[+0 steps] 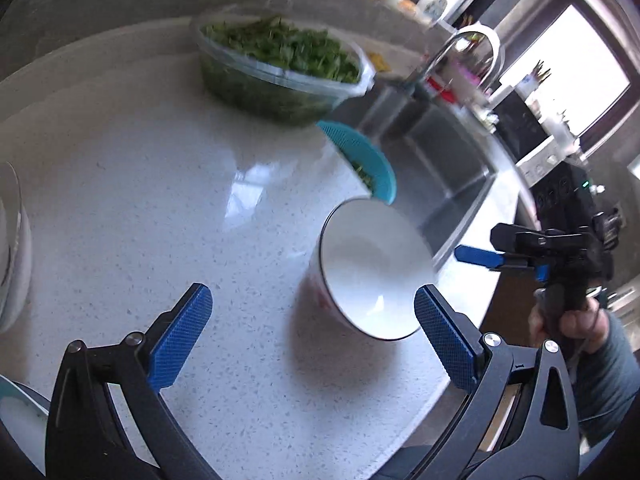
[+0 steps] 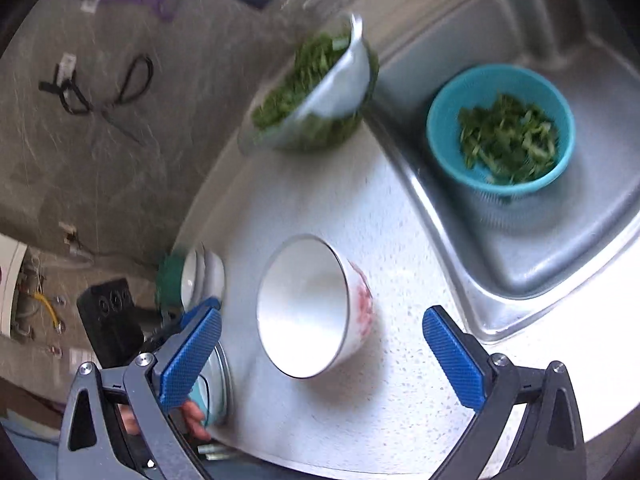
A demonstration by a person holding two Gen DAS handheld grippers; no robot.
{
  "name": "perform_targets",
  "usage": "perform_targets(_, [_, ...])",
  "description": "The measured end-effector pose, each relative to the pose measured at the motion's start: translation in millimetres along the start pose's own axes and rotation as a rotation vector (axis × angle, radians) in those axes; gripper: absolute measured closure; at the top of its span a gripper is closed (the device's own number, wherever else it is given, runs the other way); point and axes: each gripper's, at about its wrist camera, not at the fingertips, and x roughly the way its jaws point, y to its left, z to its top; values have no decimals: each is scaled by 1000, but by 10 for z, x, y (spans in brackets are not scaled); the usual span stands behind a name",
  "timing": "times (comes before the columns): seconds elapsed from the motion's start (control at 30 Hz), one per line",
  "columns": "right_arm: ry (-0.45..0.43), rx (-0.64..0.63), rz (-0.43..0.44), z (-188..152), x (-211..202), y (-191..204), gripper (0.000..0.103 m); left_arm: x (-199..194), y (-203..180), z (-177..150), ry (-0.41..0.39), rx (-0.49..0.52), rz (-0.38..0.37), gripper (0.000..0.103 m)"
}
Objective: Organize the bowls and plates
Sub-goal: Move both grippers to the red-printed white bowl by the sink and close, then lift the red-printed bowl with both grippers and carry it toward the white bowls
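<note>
Standing spread wide with nothing between their blue pads, the left tongs hang over the speckled white table, and the right tongs are spread just as wide and empty over the same surface. Just beyond both pairs sits a white bowl with a red pattern on its outer wall, resting on the table near the edge of the sink; it touches neither pair, though in the left wrist view its rim lies close to the right-hand pad. At the table's left side, partly hidden behind the left pad in the right wrist view, stands a stack of bowls with a pale plate nearer the table's edge. Farther on, a clear bowl of chopped greens sits on the table beside the sink's corner. A teal colander holding more greens rests inside the steel sink. A curved faucet rises behind the basin, and scissors hang on the grey wall.
</note>
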Motion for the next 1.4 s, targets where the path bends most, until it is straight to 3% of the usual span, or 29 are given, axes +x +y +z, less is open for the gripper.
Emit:
perform_targets(0.2, [85,-46,-11,21,200,-136,3,389,-37,-73,67,-37,-6,0])
perform_targets(0.3, [110,-37,15,58,252,-204,12,525,-62,-62,100,-15,31,0])
perform_targets(0.4, [132,-35,30,110,312,-230,20,682,9,-37,173,-62,84,4])
perform_targets(0.5, [162,-19,57,133,402,-273,28,768,60,-16,185,-78,87,25])
perform_targets(0.7, [206,15,76,193,542,-348,34,906,52,76,196,-77,59,41])
perform_targets(0.77, [225,23,69,205,578,-364,41,938,75,122,202,-100,27,53])
perform_targets(1.1, [255,55,88,226,664,-385,49,899,114,222,208,-124,-41,69])
perform_targets(1.23, [272,54,82,219,699,-382,66,899,102,230,214,-120,-47,86])
perform_targets(1.4, [319,71,79,181,783,-360,72,940,82,256,226,-136,-56,88])
